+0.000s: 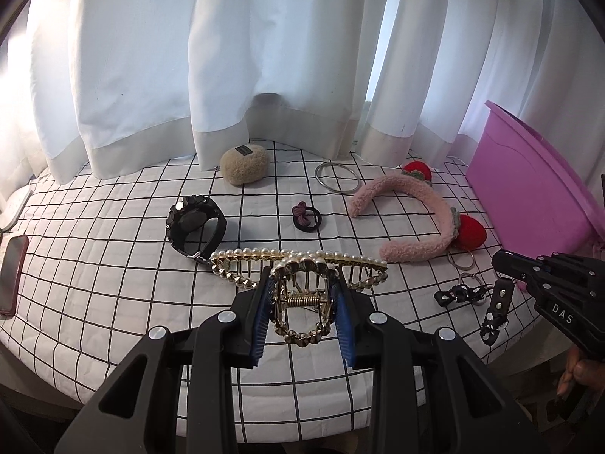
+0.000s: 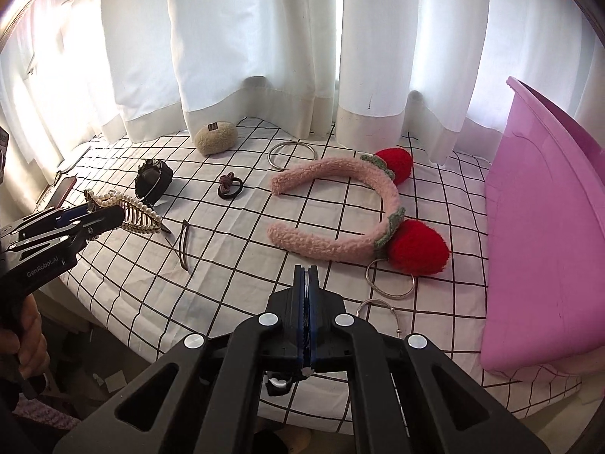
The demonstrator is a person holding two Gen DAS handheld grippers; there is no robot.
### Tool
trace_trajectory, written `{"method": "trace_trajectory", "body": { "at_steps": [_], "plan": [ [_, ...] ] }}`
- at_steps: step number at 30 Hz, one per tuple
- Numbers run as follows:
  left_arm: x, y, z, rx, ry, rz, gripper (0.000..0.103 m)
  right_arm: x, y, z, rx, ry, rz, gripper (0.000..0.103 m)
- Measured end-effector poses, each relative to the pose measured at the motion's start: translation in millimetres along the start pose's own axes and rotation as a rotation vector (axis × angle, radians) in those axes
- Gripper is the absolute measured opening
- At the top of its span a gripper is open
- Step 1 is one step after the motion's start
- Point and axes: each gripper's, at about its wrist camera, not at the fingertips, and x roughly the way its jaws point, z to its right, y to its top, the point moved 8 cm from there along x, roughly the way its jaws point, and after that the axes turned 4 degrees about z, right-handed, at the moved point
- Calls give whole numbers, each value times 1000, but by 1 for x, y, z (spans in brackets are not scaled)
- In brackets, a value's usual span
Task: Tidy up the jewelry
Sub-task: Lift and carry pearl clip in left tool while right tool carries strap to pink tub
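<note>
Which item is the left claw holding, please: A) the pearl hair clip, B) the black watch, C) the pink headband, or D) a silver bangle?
A: the left claw is shut on the pearl hair clip, lifted off the cloth, while the watch, headband and bangle lie on the cloth.

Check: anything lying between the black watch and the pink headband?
Yes, in both views: the dark hair tie lies on the checked sheet between watch and headband.
</note>
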Motion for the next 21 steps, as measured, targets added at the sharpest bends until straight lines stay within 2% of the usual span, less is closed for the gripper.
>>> {"method": "trace_trajectory", "body": {
  "at_steps": [13,21],
  "plan": [
    [-16,28,31,41,-36,41,30,-45,39,22,28,5,107,2],
    [-30,73,84,83,-142,83,30,-108,86,60,66,-31,235,2]
  ]
}}
